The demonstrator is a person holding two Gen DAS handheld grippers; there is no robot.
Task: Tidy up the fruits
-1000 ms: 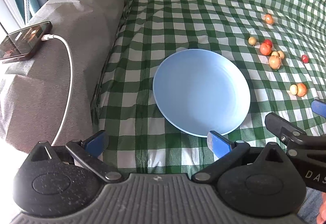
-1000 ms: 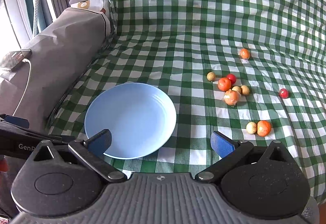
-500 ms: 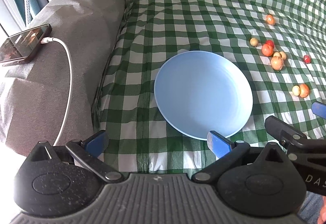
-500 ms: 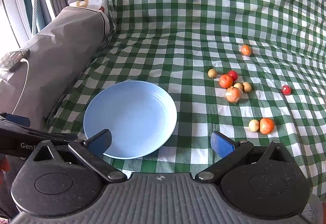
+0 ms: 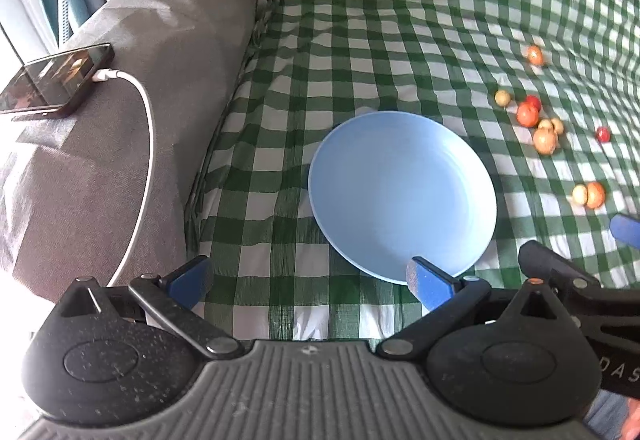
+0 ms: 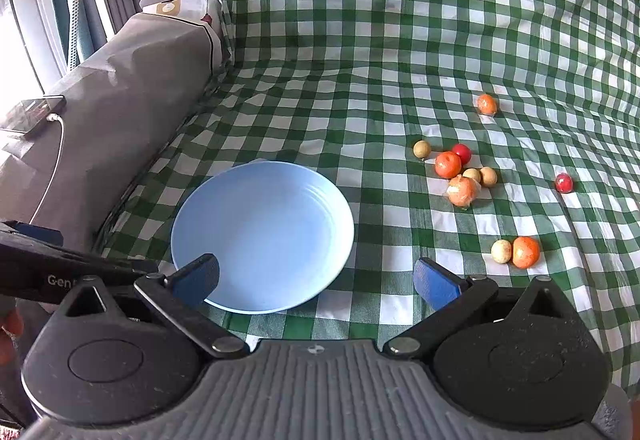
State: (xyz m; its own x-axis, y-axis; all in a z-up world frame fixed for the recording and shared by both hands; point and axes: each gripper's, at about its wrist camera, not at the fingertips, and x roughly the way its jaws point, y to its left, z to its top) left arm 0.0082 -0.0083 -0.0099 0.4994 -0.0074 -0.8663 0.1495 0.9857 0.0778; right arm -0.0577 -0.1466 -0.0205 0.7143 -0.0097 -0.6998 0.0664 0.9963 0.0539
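Observation:
An empty light-blue plate [image 5: 400, 192] [image 6: 262, 236] lies on a green-and-white checked cloth [image 5: 360, 40]. Right of it lie several small fruits: an orange and a pale ball side by side [image 6: 516, 252], a cluster of orange, red and tan ones [image 6: 460, 172], a lone red one [image 6: 564, 183] and a far orange one [image 6: 487, 104]. My left gripper [image 5: 308, 280] is open near the plate's front left. My right gripper [image 6: 316, 276] is open over the plate's front right edge, with nothing held. Its arm shows in the left wrist view [image 5: 560, 280].
A grey covered armrest [image 5: 120, 100] rises on the left. On it lies a phone [image 5: 56, 80] with a white charging cable [image 5: 144, 160] hanging down. The cloth climbs a backrest behind. Curtains and a window stand at the far left.
Both grippers have drifted slightly; the plate and fruits sit a little lower and further right in the left wrist view. Nothing on the cloth has moved and both grippers remain open.

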